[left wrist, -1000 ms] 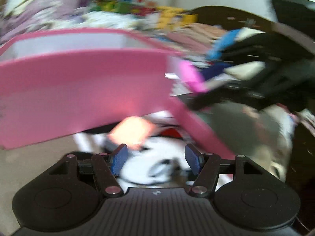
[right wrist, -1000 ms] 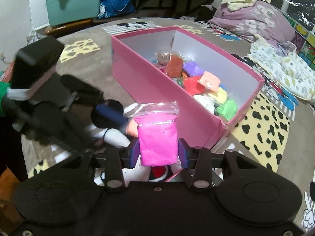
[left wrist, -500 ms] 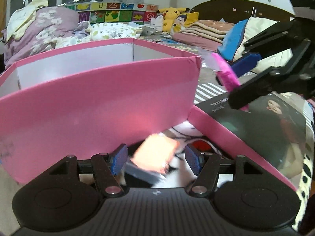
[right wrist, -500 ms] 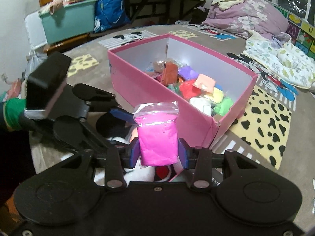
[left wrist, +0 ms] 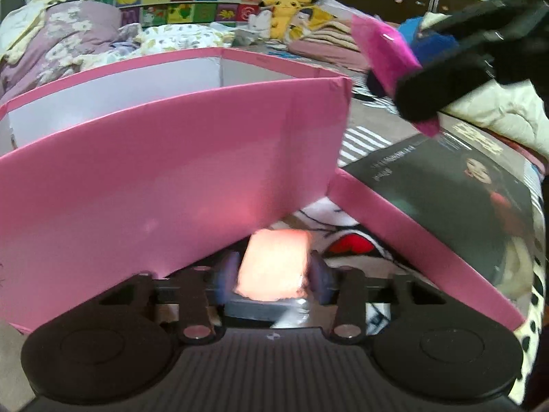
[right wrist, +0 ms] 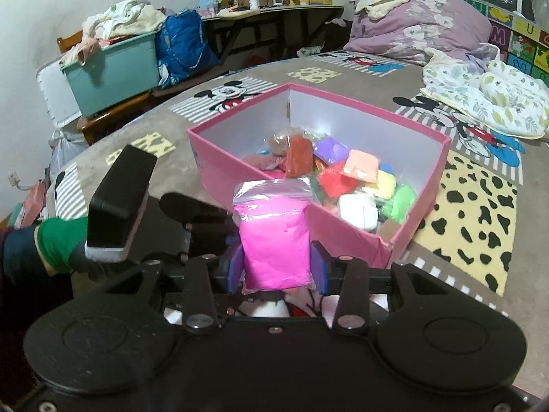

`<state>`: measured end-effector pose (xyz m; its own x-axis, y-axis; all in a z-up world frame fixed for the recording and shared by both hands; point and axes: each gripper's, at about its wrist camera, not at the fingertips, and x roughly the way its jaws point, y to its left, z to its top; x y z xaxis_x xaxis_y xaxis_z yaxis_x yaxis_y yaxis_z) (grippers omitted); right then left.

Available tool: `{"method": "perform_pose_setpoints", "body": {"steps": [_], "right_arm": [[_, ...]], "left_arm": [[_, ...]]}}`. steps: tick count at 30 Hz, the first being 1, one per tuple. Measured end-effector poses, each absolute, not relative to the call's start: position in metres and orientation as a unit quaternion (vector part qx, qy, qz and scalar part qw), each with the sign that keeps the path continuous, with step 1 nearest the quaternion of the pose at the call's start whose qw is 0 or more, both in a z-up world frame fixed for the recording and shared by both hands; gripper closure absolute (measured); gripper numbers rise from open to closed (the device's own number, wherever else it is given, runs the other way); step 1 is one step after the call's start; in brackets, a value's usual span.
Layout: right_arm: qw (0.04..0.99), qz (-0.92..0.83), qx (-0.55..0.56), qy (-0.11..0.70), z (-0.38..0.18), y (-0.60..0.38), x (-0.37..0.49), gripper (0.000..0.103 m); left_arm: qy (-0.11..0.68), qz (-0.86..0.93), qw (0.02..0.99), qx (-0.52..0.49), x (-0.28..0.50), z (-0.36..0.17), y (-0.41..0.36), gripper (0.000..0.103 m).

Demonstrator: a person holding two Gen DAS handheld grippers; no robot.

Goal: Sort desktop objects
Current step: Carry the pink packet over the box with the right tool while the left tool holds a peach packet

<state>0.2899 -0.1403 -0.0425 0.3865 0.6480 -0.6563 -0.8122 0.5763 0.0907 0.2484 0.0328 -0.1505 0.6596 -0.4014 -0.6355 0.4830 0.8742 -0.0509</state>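
Left claw (left wrist: 272, 274) just closed on peach pack (left wrist: 274, 267); right claw (right wrist: 276, 269) grips pink pack (right wrist: 274, 240).
Peach pack was loose between open jaws; now pinched low against the box (left wrist: 171, 185) wall, so both are ready to drop in. Box already holds many packs (right wrist: 343, 178). Near wall blocks left; lid (left wrist: 429, 226) flanks right.
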Motion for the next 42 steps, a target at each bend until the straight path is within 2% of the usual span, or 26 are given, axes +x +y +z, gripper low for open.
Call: {"method": "perform_pose_setpoints", "body": {"steps": [27,42], "right_arm": [[0.872,0.367,-0.056,0.318,0.014,-0.110,0.317,0.063],[0.885,0.317,-0.035,0.341,-0.002,-0.080,0.359,0.063]], "left_arm": [[0.307,-0.212,0.926,0.057,0.174,-0.125,0.058,0.064],[0.296,-0.203,0.933,0.011,0.172,-0.113,0.083,0.064]]}}
